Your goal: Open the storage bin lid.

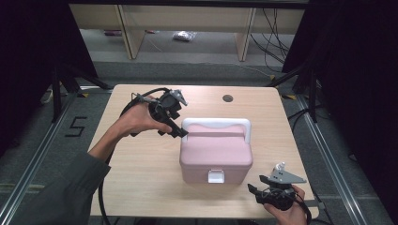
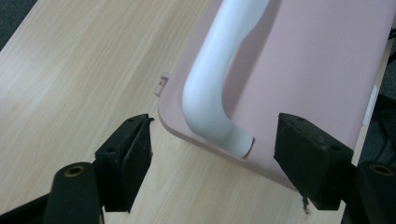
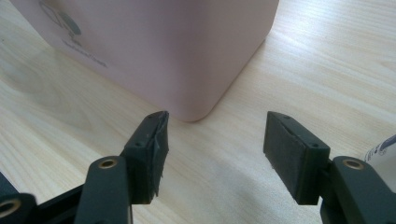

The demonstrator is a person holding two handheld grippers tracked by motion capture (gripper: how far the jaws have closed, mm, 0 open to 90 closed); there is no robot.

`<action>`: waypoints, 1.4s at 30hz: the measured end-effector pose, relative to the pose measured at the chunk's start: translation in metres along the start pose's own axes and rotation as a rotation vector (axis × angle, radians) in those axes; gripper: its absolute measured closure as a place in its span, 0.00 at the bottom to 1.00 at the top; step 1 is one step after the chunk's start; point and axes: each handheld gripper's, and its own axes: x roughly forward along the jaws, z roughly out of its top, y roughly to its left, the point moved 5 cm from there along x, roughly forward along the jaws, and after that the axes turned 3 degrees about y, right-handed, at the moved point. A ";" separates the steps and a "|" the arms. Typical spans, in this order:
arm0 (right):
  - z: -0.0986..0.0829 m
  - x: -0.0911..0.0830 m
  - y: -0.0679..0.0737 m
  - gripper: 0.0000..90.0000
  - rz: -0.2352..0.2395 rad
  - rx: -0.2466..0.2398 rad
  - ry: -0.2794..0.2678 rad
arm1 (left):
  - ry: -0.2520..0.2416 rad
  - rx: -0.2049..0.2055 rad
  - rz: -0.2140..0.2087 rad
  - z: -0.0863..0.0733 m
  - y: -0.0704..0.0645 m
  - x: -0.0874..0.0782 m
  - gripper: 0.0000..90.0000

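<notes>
At the middle of the pale wooden worktop sits a pink lidded box, its white handle folded along the far edge of the lid and a white latch on the near side. Your left gripper hovers at the box's far left corner, jaws spread wide around the end of the handle, touching nothing. Your right gripper rests just beside the box's near right corner, jaws parted and empty.

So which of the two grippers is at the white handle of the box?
The left gripper: its open jaws are at the end of the handle. The right gripper sits off the box's front corner.
</notes>
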 end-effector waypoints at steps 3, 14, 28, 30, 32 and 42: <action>0.000 0.001 0.000 0.46 0.004 0.007 -0.007 | 0.014 0.002 -0.014 0.009 0.000 0.001 0.29; 0.000 0.000 -0.001 0.46 0.006 -0.007 -0.009 | 0.114 0.086 -0.046 0.036 0.002 0.017 0.38; 0.000 0.000 -0.001 0.46 0.008 -0.009 -0.001 | 0.184 0.121 -0.052 0.045 0.007 0.030 0.57; 0.000 0.000 -0.002 0.46 0.011 -0.007 -0.002 | 0.199 0.131 -0.038 0.046 0.006 0.032 0.59; 0.000 0.000 -0.002 0.46 0.011 -0.007 -0.003 | 0.214 0.142 -0.034 0.046 0.005 0.035 0.63; 0.000 0.000 -0.001 0.46 0.015 -0.005 -0.005 | 0.240 0.183 -0.012 0.049 -0.004 0.034 0.76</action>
